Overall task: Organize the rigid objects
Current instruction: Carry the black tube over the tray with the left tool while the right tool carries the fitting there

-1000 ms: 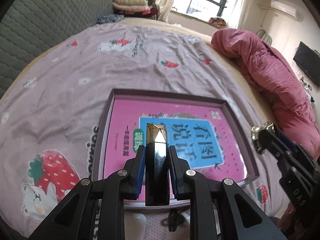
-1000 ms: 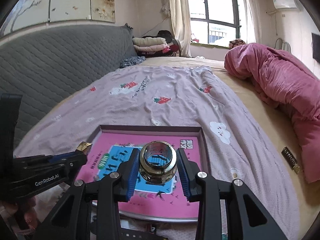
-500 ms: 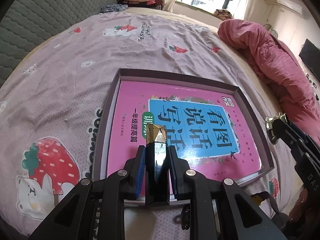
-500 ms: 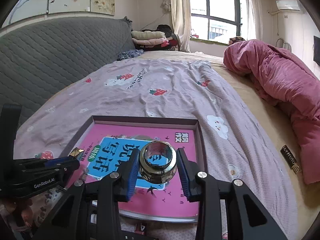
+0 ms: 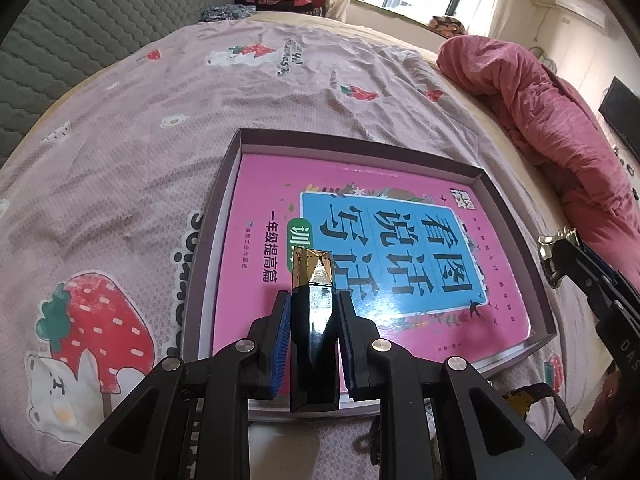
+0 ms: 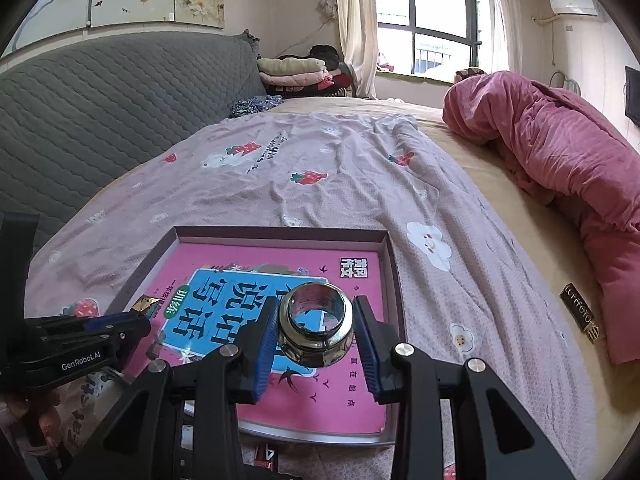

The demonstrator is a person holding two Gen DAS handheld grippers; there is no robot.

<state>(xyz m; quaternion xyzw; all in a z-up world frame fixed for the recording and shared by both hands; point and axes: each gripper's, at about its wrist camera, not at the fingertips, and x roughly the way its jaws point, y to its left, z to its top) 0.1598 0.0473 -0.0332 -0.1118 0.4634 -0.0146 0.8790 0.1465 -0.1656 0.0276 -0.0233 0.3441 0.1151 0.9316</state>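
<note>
**Both Held Objects Carried Over the Tray**

The black tube (image 5: 313, 336), a faceted stick with a gold cap, is clamped between the blue pads of the left tongs (image 5: 313, 340). The tongs are closed narrowly on its sides, with the gold end pointing forward. In the left wrist view the tube sits at centre frame, over the near left part of the pink book (image 5: 360, 264).

The metal ring (image 6: 316, 330), a polished, rounded collar with an open bore, is gripped between the pads of the right tongs (image 6: 316, 334). These are spread wider to match its girth. In the right wrist view it lies at lower centre, over the near right part of the book.

The book lies flat inside the shallow tray (image 5: 516, 216), a dark-rimmed box lid that rests on the bed (image 5: 120, 160).

Change over the last second: the tray and book now fill more of both views, and the left view looks down on them more steeply. Both tongs have advanced and lowered toward the tray, with no change in grip. The objects are judged to be in transport, not yet placed; release onto the tray appears to be the step in hand.

A small dark tag (image 6: 580, 312) lies on the bed at right of the right wrist view, beside the pink quilt (image 6: 560, 148).
</note>
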